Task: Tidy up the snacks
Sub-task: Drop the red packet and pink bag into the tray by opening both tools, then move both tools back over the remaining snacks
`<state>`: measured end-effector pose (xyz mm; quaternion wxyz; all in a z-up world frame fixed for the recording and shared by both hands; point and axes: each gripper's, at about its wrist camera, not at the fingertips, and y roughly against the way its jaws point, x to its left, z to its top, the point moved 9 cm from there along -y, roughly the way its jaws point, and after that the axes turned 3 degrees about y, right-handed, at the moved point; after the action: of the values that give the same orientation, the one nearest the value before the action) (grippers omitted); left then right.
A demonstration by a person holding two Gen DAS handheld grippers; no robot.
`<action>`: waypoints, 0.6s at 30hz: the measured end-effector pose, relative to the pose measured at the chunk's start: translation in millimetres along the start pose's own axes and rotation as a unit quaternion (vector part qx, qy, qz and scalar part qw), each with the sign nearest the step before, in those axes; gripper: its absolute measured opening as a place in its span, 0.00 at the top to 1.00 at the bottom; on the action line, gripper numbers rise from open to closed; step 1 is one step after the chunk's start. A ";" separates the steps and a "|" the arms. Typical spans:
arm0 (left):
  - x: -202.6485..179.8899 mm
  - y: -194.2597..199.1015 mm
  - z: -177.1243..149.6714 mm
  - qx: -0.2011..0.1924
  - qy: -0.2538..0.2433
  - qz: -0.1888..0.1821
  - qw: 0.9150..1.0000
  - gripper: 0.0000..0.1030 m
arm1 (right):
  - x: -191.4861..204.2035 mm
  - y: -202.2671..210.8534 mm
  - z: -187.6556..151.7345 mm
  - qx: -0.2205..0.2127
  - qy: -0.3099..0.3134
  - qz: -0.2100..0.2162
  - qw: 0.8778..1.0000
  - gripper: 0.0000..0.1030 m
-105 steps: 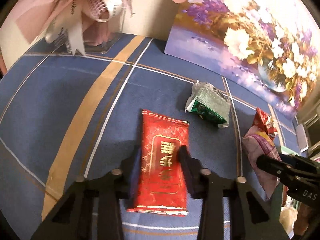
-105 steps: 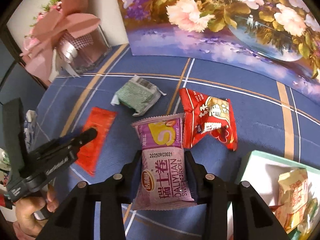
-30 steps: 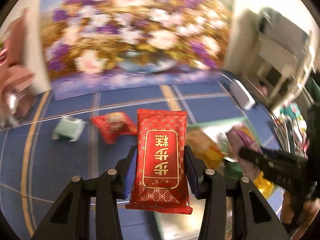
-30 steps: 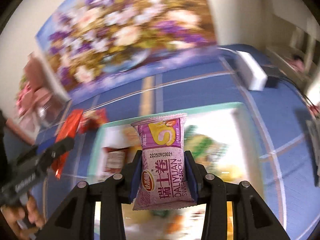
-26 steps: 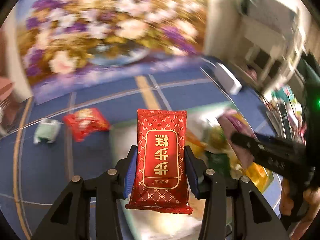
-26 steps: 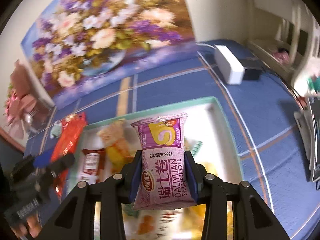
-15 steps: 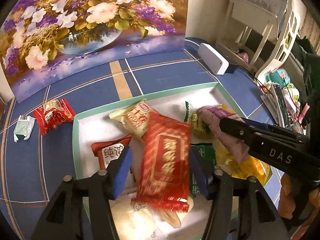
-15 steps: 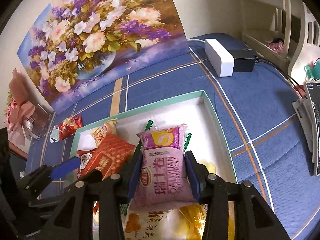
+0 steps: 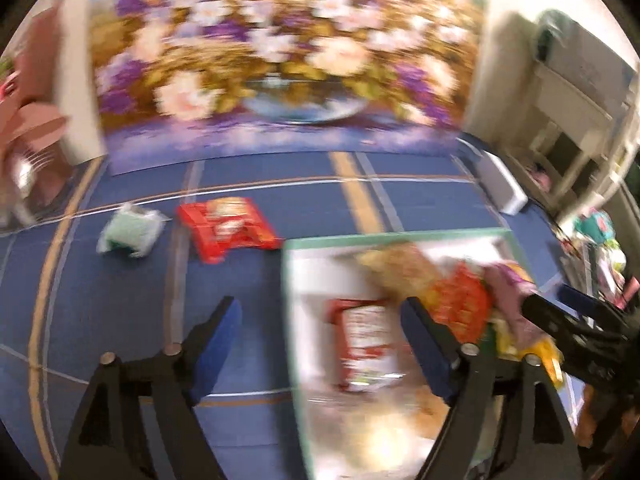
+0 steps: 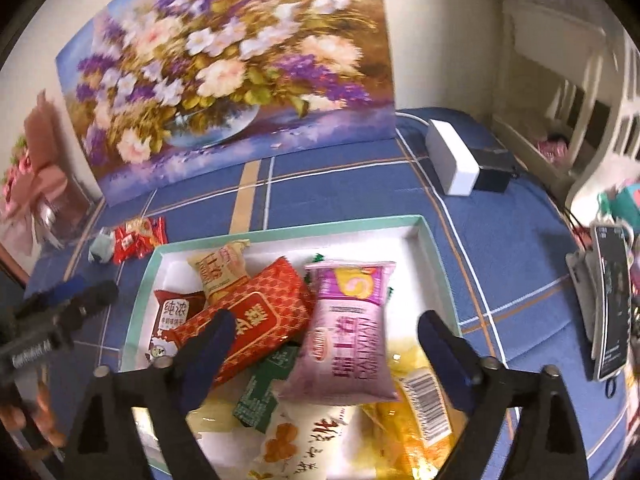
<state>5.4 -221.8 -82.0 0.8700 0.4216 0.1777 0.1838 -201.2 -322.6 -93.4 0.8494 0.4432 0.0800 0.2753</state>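
Note:
My right gripper (image 10: 326, 320) hovers over the teal-rimmed white tray (image 10: 288, 232), its jaws opening wide. The purple roll pack (image 10: 348, 332) lies loose in the tray below them, touched by neither pad. Beside it the red gold-lettered pack (image 10: 256, 320) rests on several other snacks. My left gripper (image 9: 318, 312) is also opening and holds nothing; it hangs over the tray's left rim (image 9: 286, 292) in a blurred view, and it shows at the left of the right wrist view (image 10: 72, 296). A red snack (image 9: 228, 228) and a green snack (image 9: 130, 232) lie on the blue cloth left of the tray.
A flower painting (image 10: 224, 80) leans against the back wall. A white box (image 10: 452, 164) and black adapter (image 10: 490, 174) sit behind the tray at right. A pink gift bouquet (image 10: 36, 184) stands far left, a phone on a stand (image 10: 610, 300) far right.
Both grippers let go: the red pack and the purple pack dropped into the tray. Both pairs of jaws spread wide. The left gripper swung left toward the tray's left rim.

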 end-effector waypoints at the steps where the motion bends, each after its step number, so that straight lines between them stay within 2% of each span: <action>1: 8.4 -0.8 1.0 -0.001 0.006 0.008 1.000 0.17 | 4.0 0.0 0.7 -0.001 0.007 -0.002 1.000 0.03; 6: 53.9 -3.8 1.3 -0.009 0.032 0.050 0.998 0.16 | 29.5 3.6 8.8 -0.009 0.045 -0.006 0.999 0.01; 10: 80.4 1.0 0.7 -0.019 0.047 0.064 0.997 0.15 | 54.9 4.2 20.8 -0.013 0.074 -0.006 0.997 0.01; 12: 94.5 3.1 2.7 -0.026 0.057 0.072 0.995 0.05 | 69.5 4.2 27.0 -0.013 0.088 -0.003 0.996 0.01; 18: 138.4 4.7 13.9 -0.034 0.100 0.090 0.990 0.03 | 125.0 0.0 53.3 -0.003 0.110 0.046 0.993 0.01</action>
<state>131.4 -163.3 -91.6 0.8417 0.3856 0.2185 0.3084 -76.4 -293.0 -48.2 0.8233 0.4108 0.1511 0.3614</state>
